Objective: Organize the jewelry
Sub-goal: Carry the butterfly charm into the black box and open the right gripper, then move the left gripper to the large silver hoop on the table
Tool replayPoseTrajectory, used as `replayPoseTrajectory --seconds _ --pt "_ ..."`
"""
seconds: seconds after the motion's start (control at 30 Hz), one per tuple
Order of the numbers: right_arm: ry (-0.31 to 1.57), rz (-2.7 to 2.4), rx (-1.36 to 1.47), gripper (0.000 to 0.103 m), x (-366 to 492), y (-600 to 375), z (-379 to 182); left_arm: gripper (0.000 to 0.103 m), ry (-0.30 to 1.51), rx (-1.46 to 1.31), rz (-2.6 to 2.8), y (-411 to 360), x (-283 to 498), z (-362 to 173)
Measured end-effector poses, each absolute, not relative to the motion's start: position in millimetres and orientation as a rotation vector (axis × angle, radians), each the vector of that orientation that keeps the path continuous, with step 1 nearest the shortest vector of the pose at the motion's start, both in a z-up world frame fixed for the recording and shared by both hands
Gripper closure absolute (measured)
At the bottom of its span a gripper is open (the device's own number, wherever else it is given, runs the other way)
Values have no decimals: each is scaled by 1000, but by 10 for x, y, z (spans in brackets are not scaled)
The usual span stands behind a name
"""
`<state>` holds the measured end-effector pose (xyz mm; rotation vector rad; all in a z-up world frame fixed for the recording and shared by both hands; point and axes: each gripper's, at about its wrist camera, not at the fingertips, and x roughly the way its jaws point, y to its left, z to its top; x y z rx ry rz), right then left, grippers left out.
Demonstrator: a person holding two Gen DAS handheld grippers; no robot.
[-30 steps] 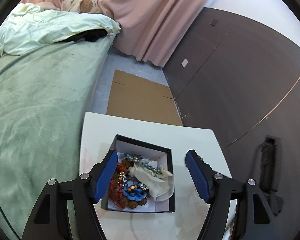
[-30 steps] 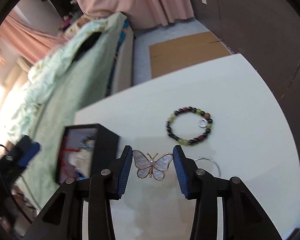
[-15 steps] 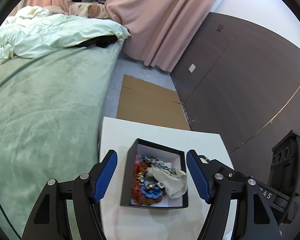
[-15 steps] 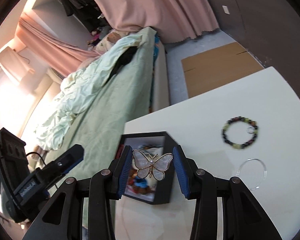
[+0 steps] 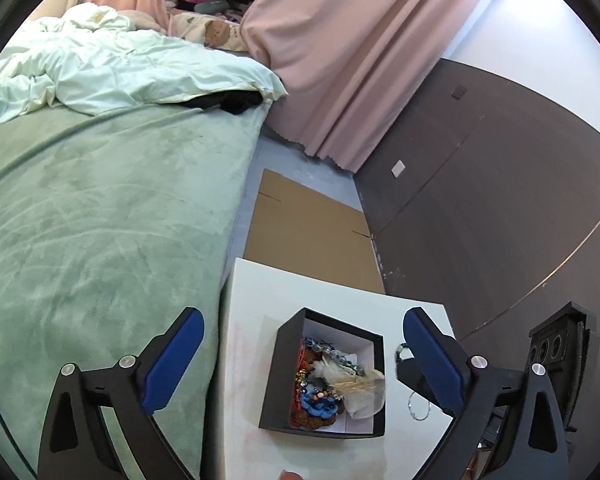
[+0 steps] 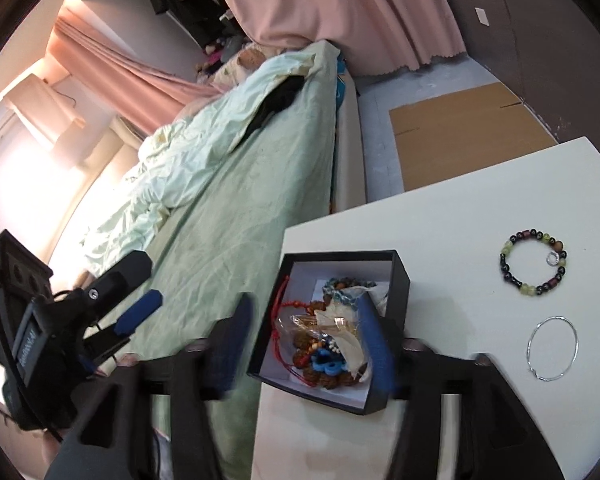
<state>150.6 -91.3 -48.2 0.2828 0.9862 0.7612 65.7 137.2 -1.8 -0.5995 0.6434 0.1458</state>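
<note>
A black box (image 5: pixel 278 380) (image 6: pixel 400 280) with a white inside stands on the white table (image 6: pixel 440 216); it holds a heap of jewelry (image 6: pixel 324 344) (image 5: pixel 324 384): red cord, brown beads, a blue piece, pale cloth. My right gripper (image 6: pixel 304 340) is open above the box, its fingers blurred; the butterfly brooch is no longer between them. My left gripper (image 5: pixel 300 360) is open and empty, high over the box. A beaded bracelet (image 6: pixel 534 262) and a thin silver bangle (image 6: pixel 554 348) (image 5: pixel 419 406) lie on the table right of the box.
A bed with a green blanket (image 5: pixel 100 220) runs along the table's left edge. Flat cardboard (image 5: pixel 308 232) lies on the floor beyond the table. A dark wall (image 5: pixel 480 200) and pink curtain (image 5: pixel 348 60) stand behind.
My right gripper carried the butterfly brooch left over the box and opened; the brooch has left its fingers. My left gripper rose and drew back, staying open.
</note>
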Motion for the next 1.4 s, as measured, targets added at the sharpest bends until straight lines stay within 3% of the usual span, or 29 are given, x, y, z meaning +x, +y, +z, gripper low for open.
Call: replayPoseTrajectory --seconds 0.87,1.4 --pt "955 595 423 23 1683 -2219 -354 1 689 -468 -40 501 882 -29" --pt "1066 478 410 23 1748 -2776 -574 3 775 -347 -158 -151 1085 -219"
